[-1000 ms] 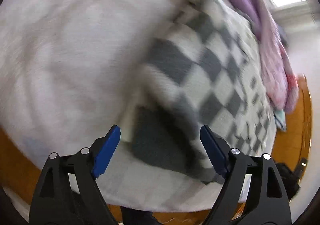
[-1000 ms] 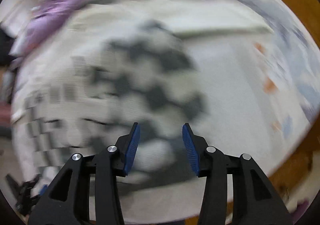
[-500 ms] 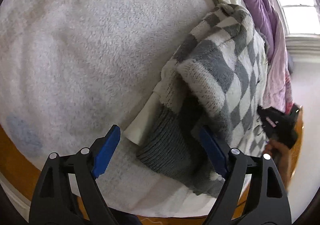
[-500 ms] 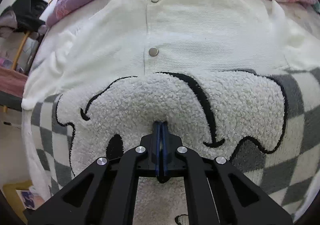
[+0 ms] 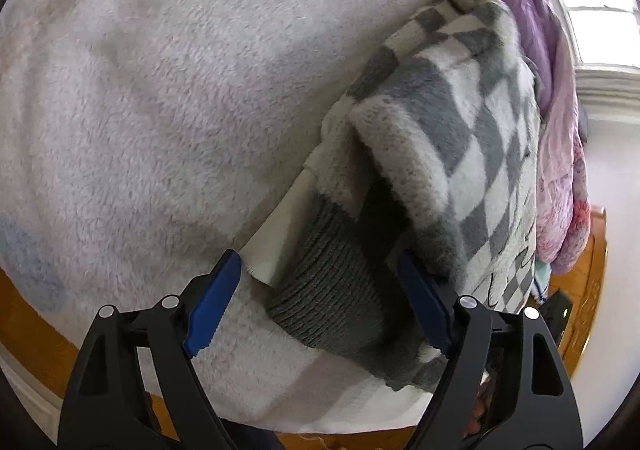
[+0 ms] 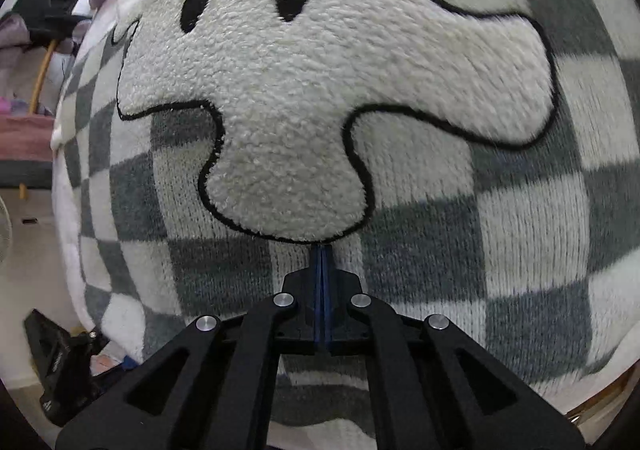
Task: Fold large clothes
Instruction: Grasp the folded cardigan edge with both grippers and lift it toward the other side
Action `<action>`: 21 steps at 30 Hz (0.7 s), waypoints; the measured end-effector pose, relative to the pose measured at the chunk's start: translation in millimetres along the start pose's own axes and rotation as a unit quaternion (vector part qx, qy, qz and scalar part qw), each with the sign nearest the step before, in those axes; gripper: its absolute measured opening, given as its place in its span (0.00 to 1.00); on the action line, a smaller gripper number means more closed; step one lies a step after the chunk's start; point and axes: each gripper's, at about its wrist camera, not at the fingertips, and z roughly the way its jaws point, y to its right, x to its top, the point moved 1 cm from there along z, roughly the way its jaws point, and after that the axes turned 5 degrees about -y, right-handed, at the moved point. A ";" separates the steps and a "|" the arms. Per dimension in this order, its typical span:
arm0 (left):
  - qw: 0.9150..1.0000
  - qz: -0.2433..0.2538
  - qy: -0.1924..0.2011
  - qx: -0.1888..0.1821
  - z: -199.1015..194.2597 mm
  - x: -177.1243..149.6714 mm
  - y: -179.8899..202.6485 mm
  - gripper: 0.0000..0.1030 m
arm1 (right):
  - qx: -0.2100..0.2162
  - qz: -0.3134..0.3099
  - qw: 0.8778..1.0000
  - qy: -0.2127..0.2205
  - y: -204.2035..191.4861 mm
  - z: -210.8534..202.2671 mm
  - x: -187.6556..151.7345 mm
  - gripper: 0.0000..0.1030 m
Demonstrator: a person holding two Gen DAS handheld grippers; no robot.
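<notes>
- Checkered sweater (image 5: 472,138) laid out on a bed covered with a pale fleece blanket (image 5: 168,90); grey-and-white squares, big fluffy white cartoon patch (image 6: 320,90) on the front.
- Sleeve folded in across the body, ending in a grey ribbed cuff (image 5: 332,294).
- Cuff sits directly ahead of the left gripper (image 5: 320,302), between the blue pads, nearer the right-hand pad; no pad contact visible.
- Left jaws wide apart and closing slightly, cuff in the gap, nothing clamped yet.
- Cream edge (image 5: 276,246) of a second layer pokes out just beside the cuff on its left; looks like another garment or lining, can't tell which.
- Sleeve's long axis runs from the cuff up and right in the left wrist view, away from the jaws, roughly in line with where they point.
- Right gripper (image 6: 322,274) over the sweater's front panel, tips just below the lower edge of the white patch.
- Right jaws fully closed, blue pads flush together, no fabric pinched between them; tips close to the knit, contact unclear.
- Judgement: left hand far nearer the cuff, so left is the one for the sleeve grab; needs only a short drop and a close.
- Judgement: right hand probably pinning or smoothing the body panel, not gripping.
- Risk: left jaws could catch the cream layer together with the cuff, given how close they lie.
- Purple and pink bedding (image 5: 560,186) piled at the far side, well clear of both hands.
</notes>
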 end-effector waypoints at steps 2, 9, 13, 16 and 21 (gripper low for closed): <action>1.000 -0.001 0.004 -0.014 -0.7 -1.7 2.3 0.76 | 0.001 0.000 1.000 0.001 -2.9 -1.0 2.8 0.00; 0.996 -0.003 0.031 -0.086 -20.5 -11.4 3.0 0.75 | 0.008 0.013 1.000 0.015 -4.9 -4.4 -11.2 0.00; 0.993 0.002 0.045 -0.106 -37.2 -12.8 4.5 0.75 | 0.011 0.022 1.000 0.020 -2.6 -4.9 -22.2 0.00; 0.994 0.017 0.047 -0.097 -33.5 -7.3 9.9 0.78 | 0.010 0.023 0.999 0.022 -4.4 -5.0 -27.2 0.00; 0.997 0.007 0.022 -0.073 1.3 10.0 10.9 0.77 | 0.006 0.023 0.999 0.026 -1.2 -9.3 -32.0 0.01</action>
